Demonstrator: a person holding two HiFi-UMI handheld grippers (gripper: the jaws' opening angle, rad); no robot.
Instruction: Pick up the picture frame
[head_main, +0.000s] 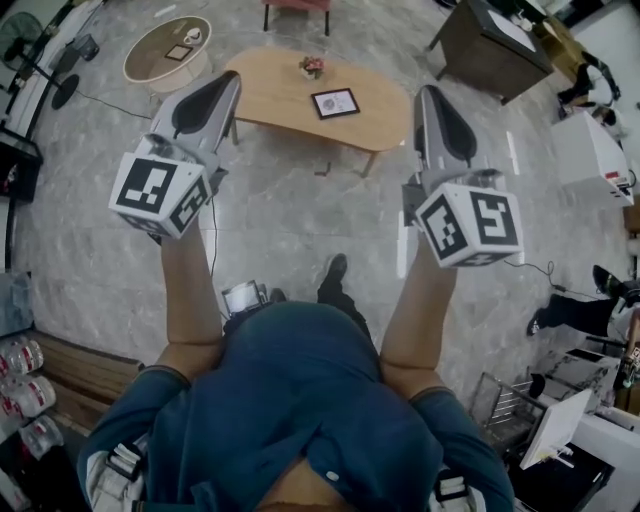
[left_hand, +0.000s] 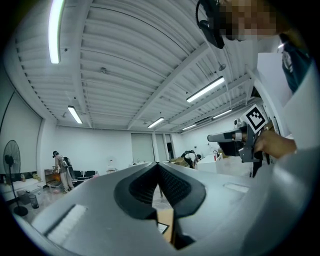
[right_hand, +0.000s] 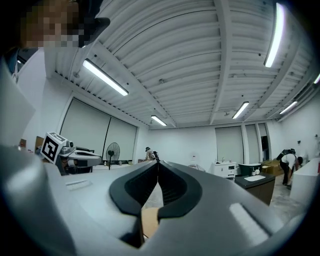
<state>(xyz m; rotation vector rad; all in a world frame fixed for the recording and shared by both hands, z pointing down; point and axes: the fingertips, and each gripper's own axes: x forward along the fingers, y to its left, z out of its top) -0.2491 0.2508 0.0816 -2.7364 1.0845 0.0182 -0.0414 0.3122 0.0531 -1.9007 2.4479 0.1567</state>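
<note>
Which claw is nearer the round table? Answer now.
Left. The left claw points just right of the round table; the right claw is far right, beyond the oval table.

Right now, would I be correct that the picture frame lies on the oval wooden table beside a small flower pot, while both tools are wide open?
Not quite: the left tool and the right tool are both shut and empty, as the left and right gripper views show. The picture frame does lie on the oval wooden table beside the small flower pot.
</note>
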